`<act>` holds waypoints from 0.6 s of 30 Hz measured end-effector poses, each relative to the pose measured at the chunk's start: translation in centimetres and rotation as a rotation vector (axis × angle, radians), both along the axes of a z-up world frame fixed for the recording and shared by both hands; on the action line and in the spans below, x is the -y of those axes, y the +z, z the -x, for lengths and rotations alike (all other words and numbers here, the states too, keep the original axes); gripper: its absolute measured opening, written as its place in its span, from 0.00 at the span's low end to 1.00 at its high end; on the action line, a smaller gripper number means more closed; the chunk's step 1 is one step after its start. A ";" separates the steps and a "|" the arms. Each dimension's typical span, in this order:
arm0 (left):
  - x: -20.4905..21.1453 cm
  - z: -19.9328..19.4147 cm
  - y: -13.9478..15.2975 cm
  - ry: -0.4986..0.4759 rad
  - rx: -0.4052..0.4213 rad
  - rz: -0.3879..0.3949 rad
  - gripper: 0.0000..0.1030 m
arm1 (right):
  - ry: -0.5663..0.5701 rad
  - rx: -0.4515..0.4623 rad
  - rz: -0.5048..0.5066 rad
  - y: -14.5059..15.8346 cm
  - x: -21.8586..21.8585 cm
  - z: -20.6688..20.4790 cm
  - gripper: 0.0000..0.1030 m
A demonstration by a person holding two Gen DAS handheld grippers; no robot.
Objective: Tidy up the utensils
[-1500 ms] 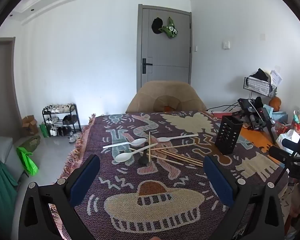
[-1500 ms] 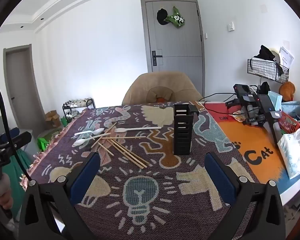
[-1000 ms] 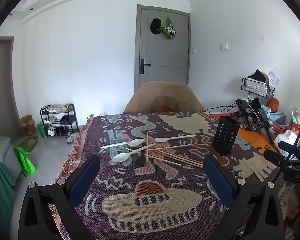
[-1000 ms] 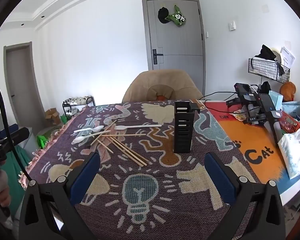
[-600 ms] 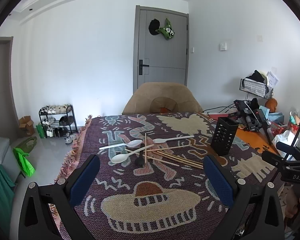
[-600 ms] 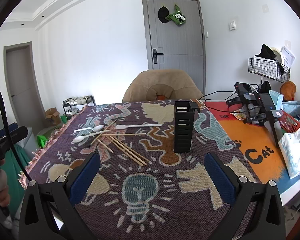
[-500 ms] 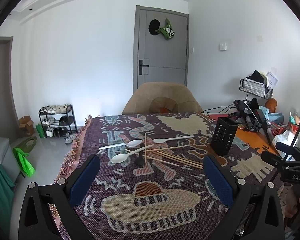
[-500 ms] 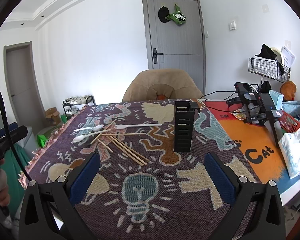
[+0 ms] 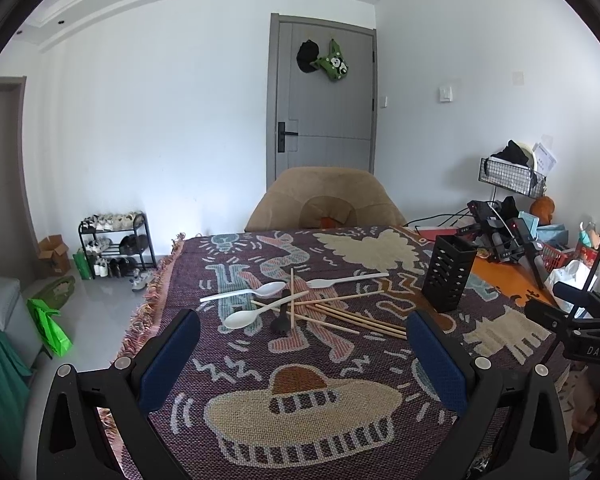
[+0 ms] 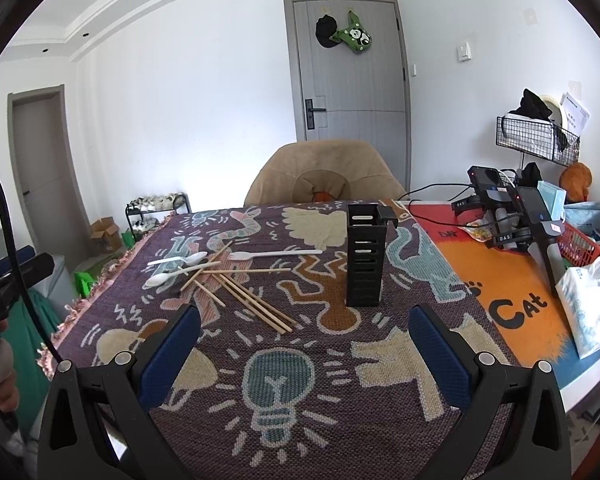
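Utensil pile: three white plastic spoons [image 9: 256, 290] and a loose fan of thin, pale wooden chopsticks [image 9: 340, 312], crossing one another on the woven cloth [image 9: 300, 400]. A small dark object [image 9: 282, 322] sits under the crossing point; cannot tell what it is. The third spoon [image 10: 276, 254] lies apart from the other two, handle pointing toward the holder.

Holder: black utensil caddy [image 10: 365, 256], rectangular, upright, with slotted sides and a small tab at its top rim. It stands at about 3 o'clock from the pile, near but not touching the chopstick ends.

Cloth: coarse knit, purple ground, with cartoon figures, a sombrero and a light bulb [image 10: 278, 384]; pink fringe on its edge at 9 o'clock. At 3 o'clock the cloth gives way to an orange mat [image 10: 508, 284] printed "Cat".

Left gripper [image 9: 302, 354]: blue-padded fingers spread wide, nothing between them. The pile lies at 12 o'clock, well ahead of the tips; the caddy is at about 1 o'clock.

Right gripper [image 10: 304, 346]: fingers likewise spread wide, empty. The caddy is at 12 to 1 o'clock, the pile at 11 o'clock, and both are clear of the tips. Lettering "DAS" is readable on the right gripper's body in the left wrist view.

Beyond the table: tan upholstered chair [image 9: 324, 204] at 12 o'clock.
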State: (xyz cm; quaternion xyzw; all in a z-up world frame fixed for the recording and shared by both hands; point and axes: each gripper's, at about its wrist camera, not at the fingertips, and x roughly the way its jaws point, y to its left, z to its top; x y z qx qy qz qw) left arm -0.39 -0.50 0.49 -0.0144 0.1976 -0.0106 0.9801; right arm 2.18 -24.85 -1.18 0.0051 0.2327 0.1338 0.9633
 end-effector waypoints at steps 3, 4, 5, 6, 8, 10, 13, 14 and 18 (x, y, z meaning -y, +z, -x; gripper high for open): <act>0.1 0.1 0.0 -0.002 0.002 -0.002 1.00 | -0.001 0.000 -0.001 0.1 0.0 0.0 1.00; 0.0 0.1 0.0 0.000 0.001 -0.001 1.00 | -0.001 0.001 0.000 0.1 0.0 0.0 1.00; 0.0 0.1 0.0 0.000 0.002 0.000 1.00 | -0.001 0.000 0.001 0.1 0.0 0.0 1.00; 0.0 0.1 0.0 0.000 0.003 0.001 1.00 | -0.001 -0.001 0.001 0.1 0.0 0.0 1.00; 0.0 0.0 0.0 0.000 0.001 0.001 1.00 | -0.001 0.000 0.000 0.1 0.0 0.0 1.00; 0.0 0.0 0.0 0.000 0.001 0.001 1.00 | -0.002 -0.001 0.000 0.1 0.0 0.0 1.00; 0.0 0.1 0.0 -0.001 0.002 0.000 1.00 | -0.001 -0.002 -0.001 0.1 0.0 0.0 1.00; 0.1 0.1 0.0 -0.001 0.003 0.000 1.00 | 0.000 -0.002 0.000 0.1 0.0 0.0 1.00; 0.1 0.1 0.0 0.001 0.002 0.001 1.00 | 0.003 -0.005 0.001 0.1 0.0 0.0 1.00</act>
